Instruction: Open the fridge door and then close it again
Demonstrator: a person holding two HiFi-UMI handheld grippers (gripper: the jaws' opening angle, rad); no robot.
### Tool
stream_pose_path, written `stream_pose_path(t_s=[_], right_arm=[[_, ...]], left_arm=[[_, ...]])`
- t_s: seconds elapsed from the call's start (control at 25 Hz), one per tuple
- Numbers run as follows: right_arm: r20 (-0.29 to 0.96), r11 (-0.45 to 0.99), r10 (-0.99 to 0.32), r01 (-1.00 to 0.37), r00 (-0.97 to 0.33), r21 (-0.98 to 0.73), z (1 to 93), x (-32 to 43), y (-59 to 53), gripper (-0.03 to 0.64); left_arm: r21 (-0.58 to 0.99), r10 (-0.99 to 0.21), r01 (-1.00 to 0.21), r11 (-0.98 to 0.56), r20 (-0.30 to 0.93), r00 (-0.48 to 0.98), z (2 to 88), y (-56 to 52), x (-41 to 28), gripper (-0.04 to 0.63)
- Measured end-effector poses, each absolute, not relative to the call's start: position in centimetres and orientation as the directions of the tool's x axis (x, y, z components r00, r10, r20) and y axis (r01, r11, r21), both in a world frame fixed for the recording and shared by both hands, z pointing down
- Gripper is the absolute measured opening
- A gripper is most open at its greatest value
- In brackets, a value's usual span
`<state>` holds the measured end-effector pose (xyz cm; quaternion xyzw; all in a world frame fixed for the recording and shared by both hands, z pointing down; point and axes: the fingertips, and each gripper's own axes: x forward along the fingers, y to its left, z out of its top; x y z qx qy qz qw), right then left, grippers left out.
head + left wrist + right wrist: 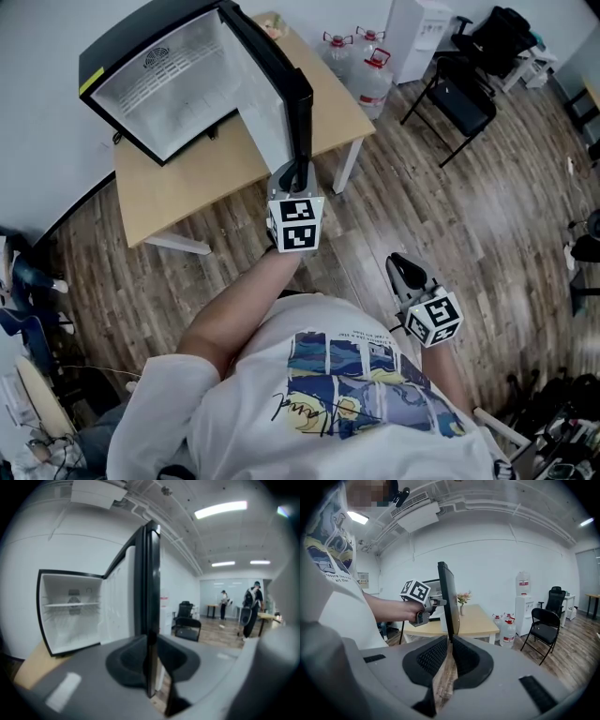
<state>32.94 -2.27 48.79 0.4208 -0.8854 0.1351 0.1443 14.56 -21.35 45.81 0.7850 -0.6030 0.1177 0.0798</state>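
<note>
**Inspector:** Where is the unit?

**Technician:** The black compact fridge (159,94) with a white interior stands at the rear of the light wooden bench (187,192). The black-edged fridge door (272,117) stands swung wide, roughly square to the cabinet front. This exposes the white wire shelf (70,605) inside.

**Inspector:** What is the condition of the left gripper?

**Technician:** The left gripper (298,173) is at the free edge of the fridge door, low on it. In the left gripper view, the jaws stand narrow, one on each face of that edge. The pads (129,660) appear to press on it, though the wide-angle blur makes the contact hard to confirm.

**Inspector:** And the right gripper?

**Technician:** The right gripper (405,272) is at the person's right side, well apart from the bench and above the brown plank floor (469,216). In the right gripper view, its jaws meet at the tips with nothing between them. Only floor shows through the gap behind the tips.

**Inspector:** What surrounds the unit?

**Technician:** Clear water bottles with red caps (370,70) stand on the floor just beyond the bench, beside a white water dispenser (417,33). A black folding chair (459,94) stands near them.
</note>
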Motion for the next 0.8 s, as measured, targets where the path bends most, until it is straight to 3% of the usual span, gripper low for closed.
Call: stream_pose_path(t_s=[0.8], right_arm=[[0.375,0.571,-0.733,-0.813,-0.568,-0.114,48.6,35.1,-1.1,0.038]], left_arm=[[-0.03,-0.928,-0.963,-0.268,0.277,0.25,45.7,-22.5,16.6,0.067]])
